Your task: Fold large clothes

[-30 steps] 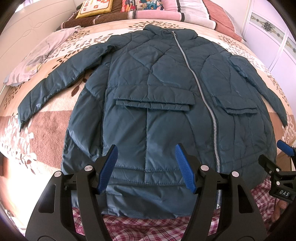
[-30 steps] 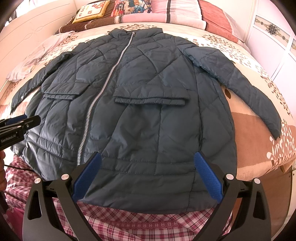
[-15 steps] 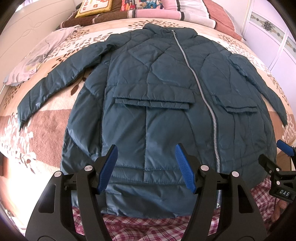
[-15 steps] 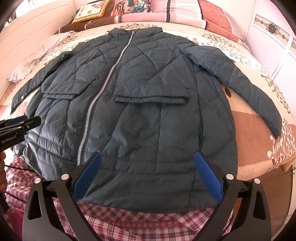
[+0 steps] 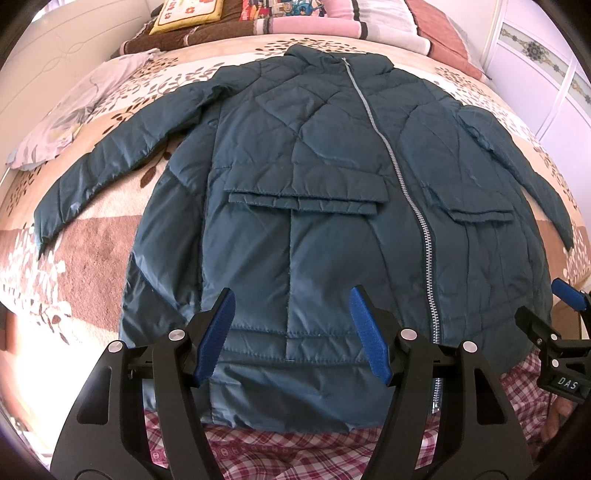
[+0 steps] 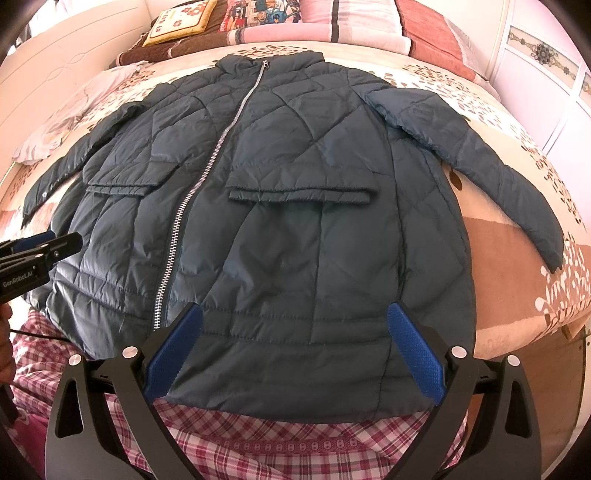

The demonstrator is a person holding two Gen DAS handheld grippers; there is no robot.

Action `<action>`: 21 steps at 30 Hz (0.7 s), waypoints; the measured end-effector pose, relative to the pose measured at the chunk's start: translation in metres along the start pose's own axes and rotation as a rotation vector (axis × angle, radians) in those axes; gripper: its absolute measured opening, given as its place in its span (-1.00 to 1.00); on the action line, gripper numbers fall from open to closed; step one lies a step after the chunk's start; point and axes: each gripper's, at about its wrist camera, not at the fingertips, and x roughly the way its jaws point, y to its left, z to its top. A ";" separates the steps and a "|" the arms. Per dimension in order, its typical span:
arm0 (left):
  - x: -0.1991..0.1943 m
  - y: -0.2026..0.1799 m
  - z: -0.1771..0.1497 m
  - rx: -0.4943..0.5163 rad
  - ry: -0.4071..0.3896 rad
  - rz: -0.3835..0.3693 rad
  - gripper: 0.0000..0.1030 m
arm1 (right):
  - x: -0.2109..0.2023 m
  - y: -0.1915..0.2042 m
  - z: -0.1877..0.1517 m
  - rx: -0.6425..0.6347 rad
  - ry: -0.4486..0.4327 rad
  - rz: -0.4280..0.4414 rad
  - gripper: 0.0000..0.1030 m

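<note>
Jacket [image 5: 325, 206] laid flat on the bed [image 5: 92, 236], zipped, nothing folded yet

Collar is pointed at the pillows [image 6: 332, 22], hem at the near edge, long axis run along the zipper [image 6: 199, 181]. Slick puffy fabric could be dropped or bunched if only one layer is pinched. Left gripper [image 5: 291, 332] and right gripper [image 6: 291, 350] are held spread, nothing gripped.

A dark teal quilted jacket [image 5: 321, 206] lies flat on its back on the bed [image 5: 92, 258], zipped shut, collar at the far end, both sleeves spread outward, hem hanging over the near edge.
</note>
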 end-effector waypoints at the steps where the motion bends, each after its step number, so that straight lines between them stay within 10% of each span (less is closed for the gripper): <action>1: 0.000 0.000 0.001 0.000 0.000 0.000 0.25 | 0.000 0.000 0.000 0.000 0.000 0.000 0.87; 21: -0.003 -0.001 -0.002 -0.001 0.000 -0.002 0.25 | -0.009 -0.035 0.010 0.127 -0.055 -0.060 0.87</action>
